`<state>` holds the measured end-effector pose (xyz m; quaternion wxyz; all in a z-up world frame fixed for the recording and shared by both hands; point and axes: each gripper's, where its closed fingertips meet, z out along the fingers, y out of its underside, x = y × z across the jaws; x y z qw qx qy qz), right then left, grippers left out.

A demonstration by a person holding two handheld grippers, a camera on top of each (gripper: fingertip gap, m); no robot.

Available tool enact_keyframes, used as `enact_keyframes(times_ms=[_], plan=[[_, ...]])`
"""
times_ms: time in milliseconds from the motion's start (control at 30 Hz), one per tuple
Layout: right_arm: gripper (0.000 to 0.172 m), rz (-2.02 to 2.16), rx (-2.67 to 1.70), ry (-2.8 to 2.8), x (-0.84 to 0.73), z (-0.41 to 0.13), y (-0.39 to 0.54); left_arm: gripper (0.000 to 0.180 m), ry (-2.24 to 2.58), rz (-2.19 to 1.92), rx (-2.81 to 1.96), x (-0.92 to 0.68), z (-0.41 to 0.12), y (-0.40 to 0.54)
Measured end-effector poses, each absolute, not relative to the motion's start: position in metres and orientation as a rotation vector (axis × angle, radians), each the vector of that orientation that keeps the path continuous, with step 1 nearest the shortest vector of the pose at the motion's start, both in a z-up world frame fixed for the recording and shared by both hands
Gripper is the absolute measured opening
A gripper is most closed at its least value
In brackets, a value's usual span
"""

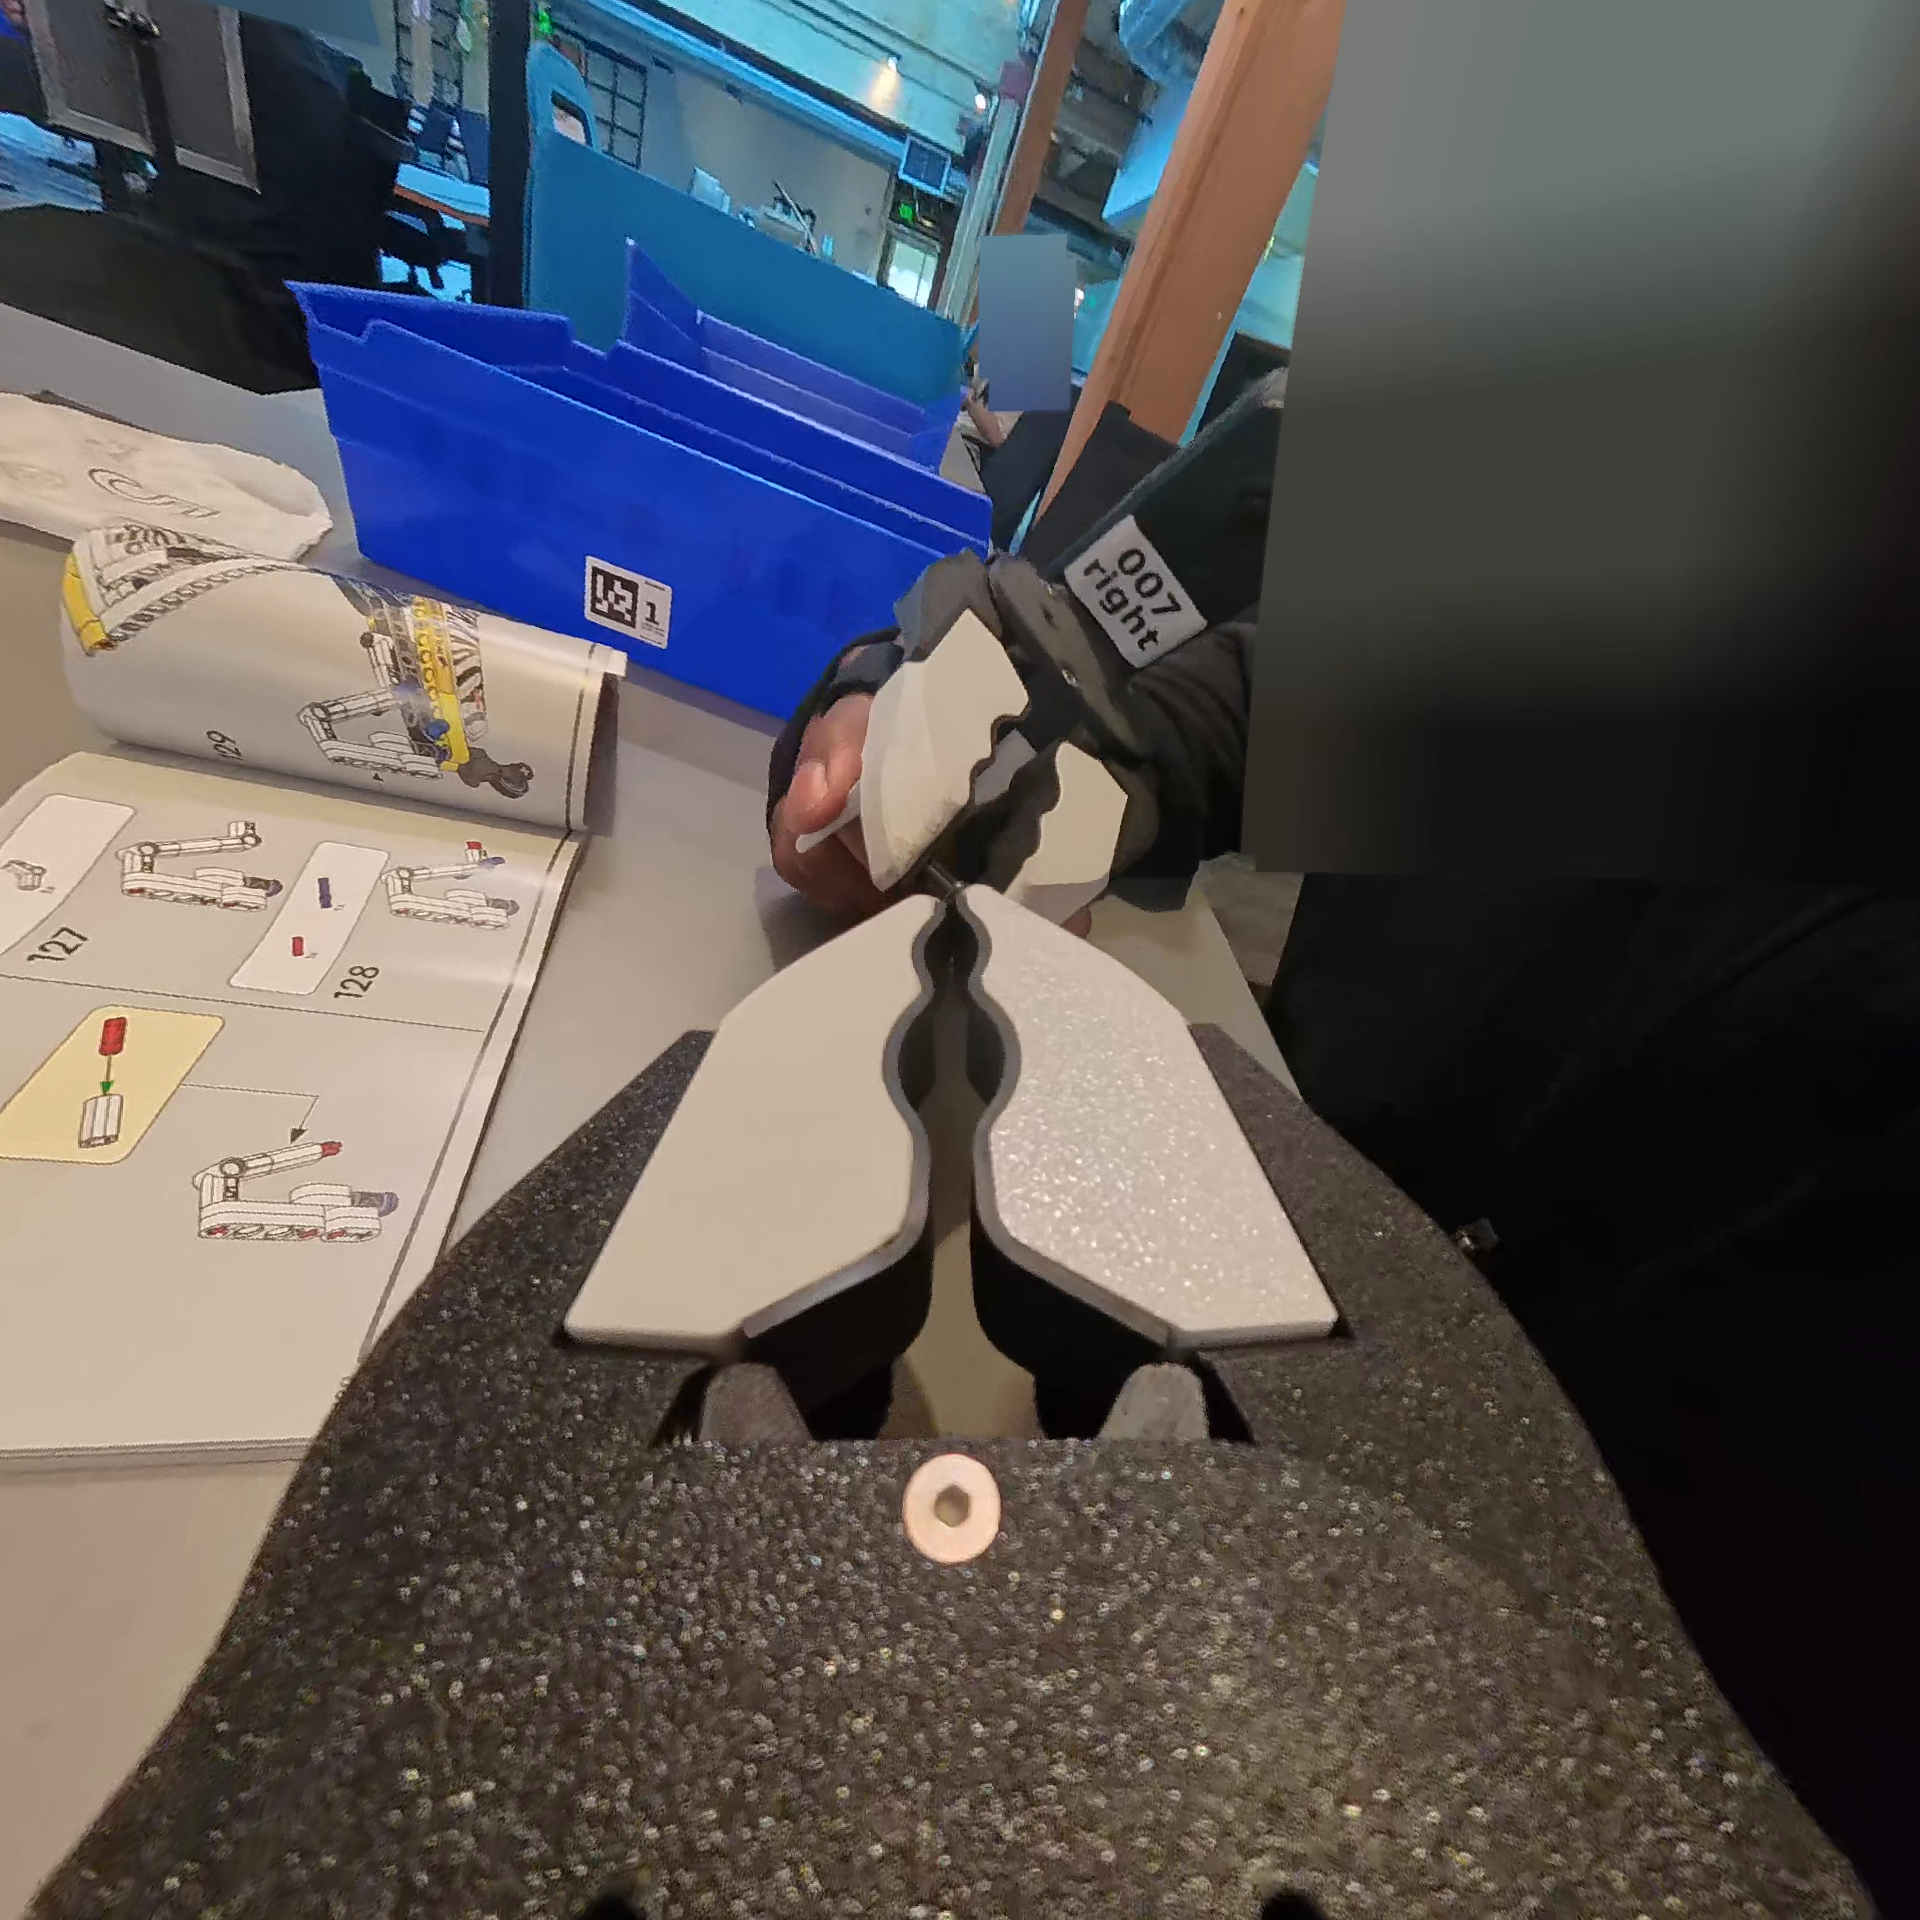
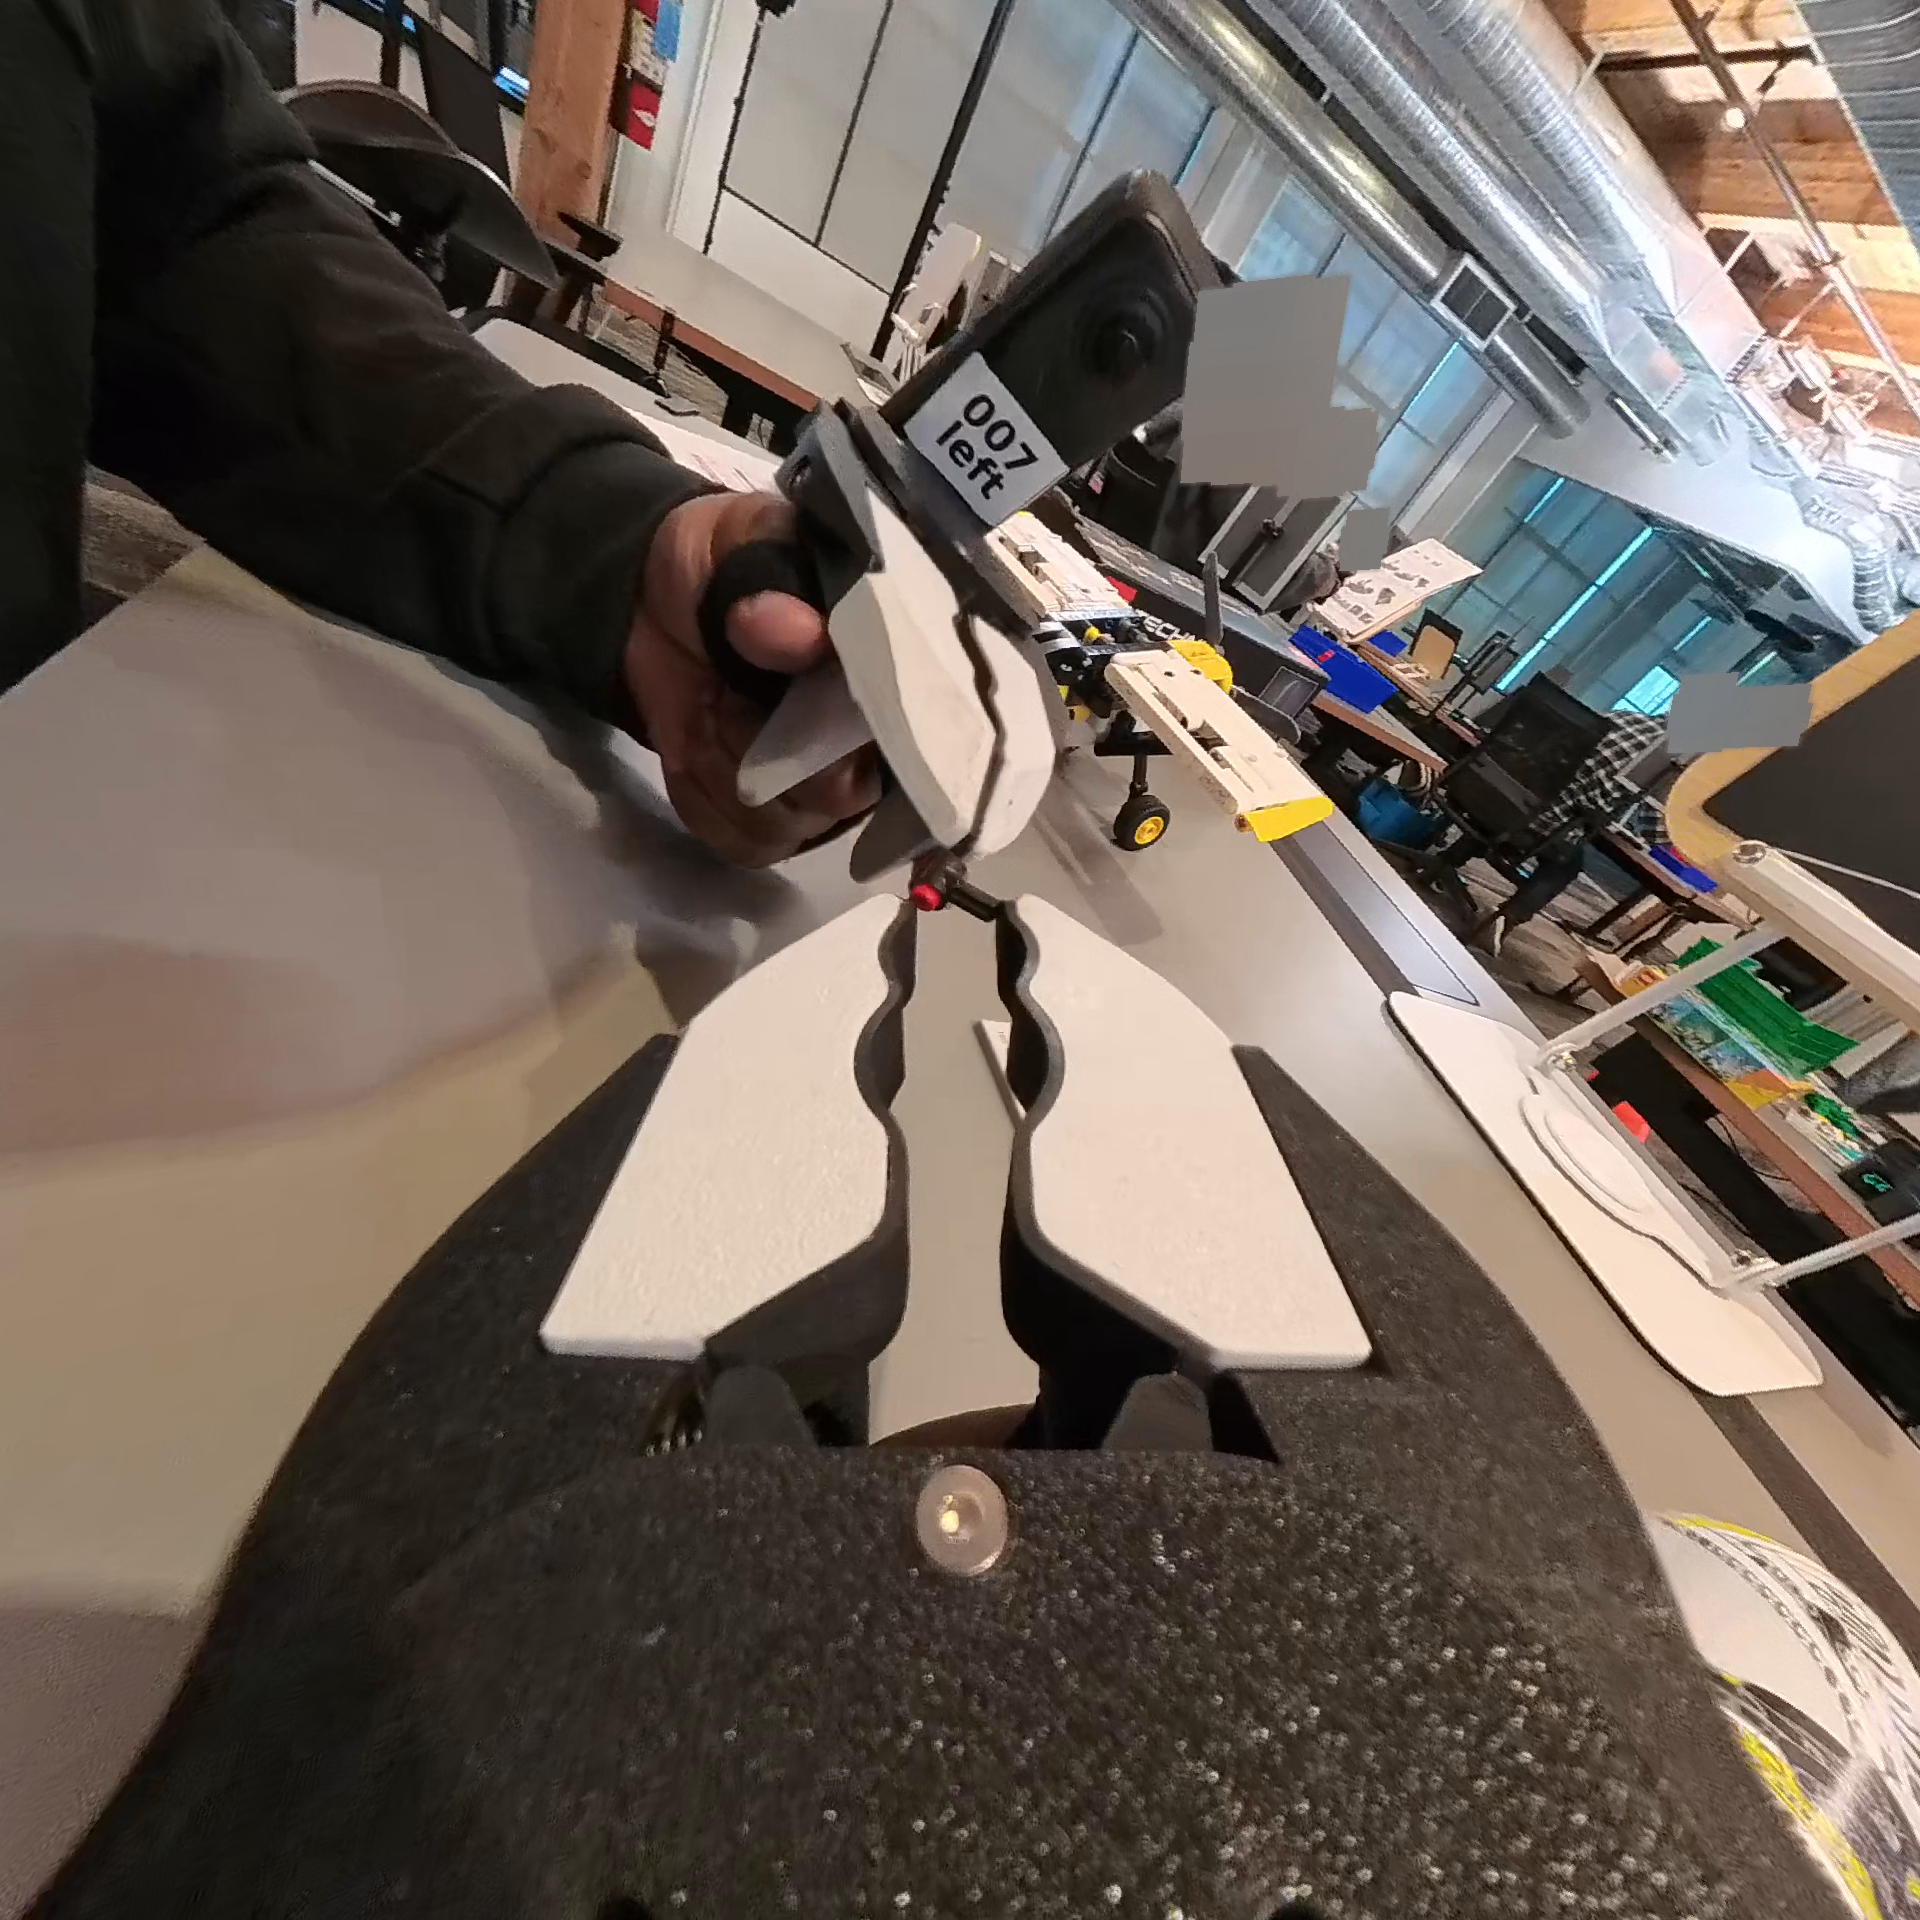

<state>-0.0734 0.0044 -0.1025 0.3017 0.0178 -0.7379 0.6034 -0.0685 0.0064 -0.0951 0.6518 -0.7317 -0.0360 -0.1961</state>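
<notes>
Slipping is my worry: my left claw and right claw both pinch one tiny red-and-black pin by their tips only.

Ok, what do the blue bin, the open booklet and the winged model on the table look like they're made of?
Blue bin: looks like corrugated plastic sheet, matte, with thin folded walls and dividers.
Booklet: printed paper with a slight sheen; its pages curl and fold back.
Winged model: seemingly hard moulded plastic bricks in white, yellow and black, glossy, with small, probably rubber, tyres.
</notes>
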Motion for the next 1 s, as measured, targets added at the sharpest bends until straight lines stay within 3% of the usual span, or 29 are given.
enact_keyframes(times_ms=[467,500,533,1000], plan=[[0.014,1.608,0.110,-2.011,-0.065,-0.111,0.002,0.000,-0.028,-0.427,-1.741,-0.061,-0.108,0.008],[0.003,1.611,0.107,-2.004,-0.065,-0.109,0.002,0.000,-0.022,-0.411,-1.764,-0.062,-0.112,0.009],[0.003,1.608,0.107,-2.000,-0.065,-0.109,0.002,0.000,-0.009,-0.408,-1.779,-0.059,-0.114,0.009],[0.001,1.349,0.033,-2.153,-0.085,-0.141,0.012,0.000,-0.145,-0.231,-1.840,-0.091,-0.122,0.006]])
